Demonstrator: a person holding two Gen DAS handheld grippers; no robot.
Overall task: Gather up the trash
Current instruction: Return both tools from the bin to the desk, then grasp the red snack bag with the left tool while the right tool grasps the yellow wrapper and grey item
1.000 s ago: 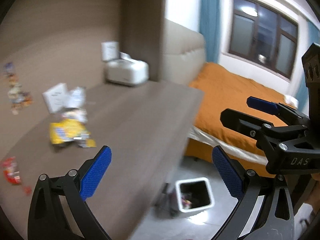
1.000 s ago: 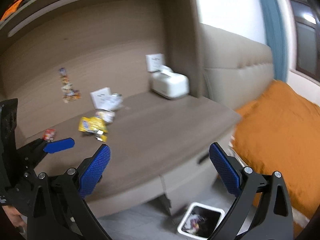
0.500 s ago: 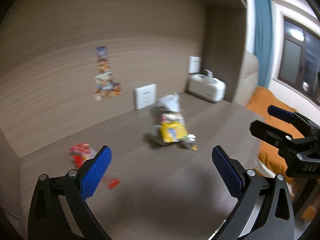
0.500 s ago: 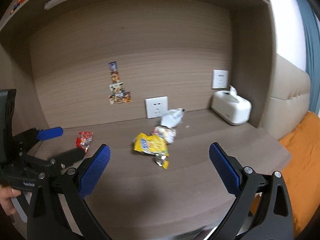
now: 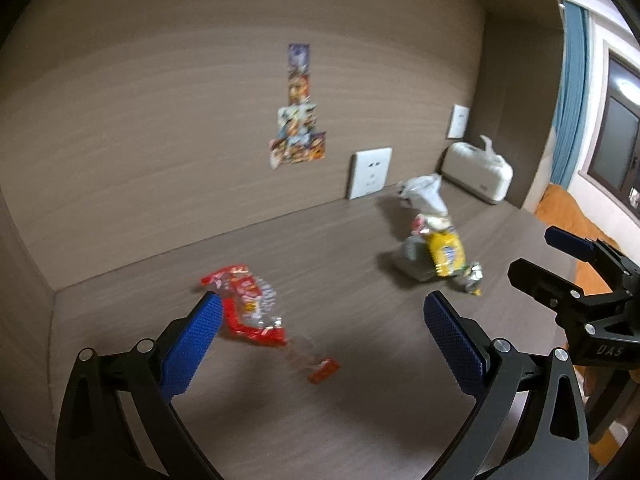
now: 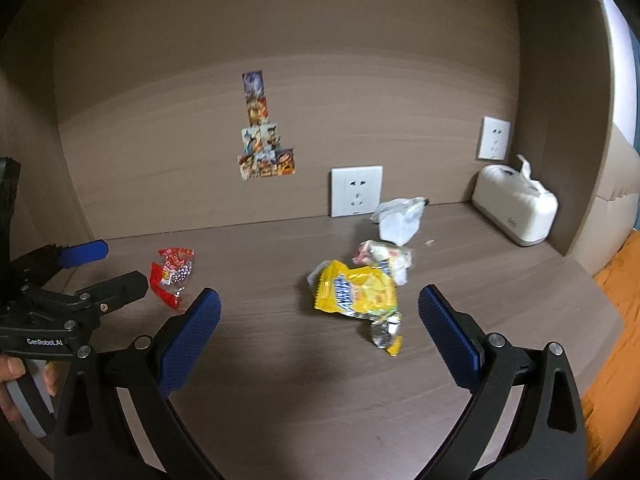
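A red snack wrapper (image 5: pixel 246 304) lies on the brown desk (image 5: pixel 360 380), just ahead of my open, empty left gripper (image 5: pixel 320 340); it also shows in the right wrist view (image 6: pixel 172 274). A yellow chip bag (image 6: pixel 356 290) lies in front of my open, empty right gripper (image 6: pixel 320 332), with a crumpled foil piece (image 6: pixel 386 334) at its near end. Behind it lie a small pale wrapper (image 6: pixel 384 256) and a crumpled white plastic bag (image 6: pixel 400 218). The yellow bag also shows in the left wrist view (image 5: pixel 444 252).
A white tissue box (image 6: pixel 516 210) stands at the desk's back right. Two wall sockets (image 6: pixel 356 191) and stickers (image 6: pixel 264 136) are on the wood back panel. Side panels enclose the desk left and right. An orange bed (image 6: pixel 616 320) lies beyond the right edge.
Both grippers have swung left from the bed and floor bin to face the desk, and moved closer to the trash. Both stay open.
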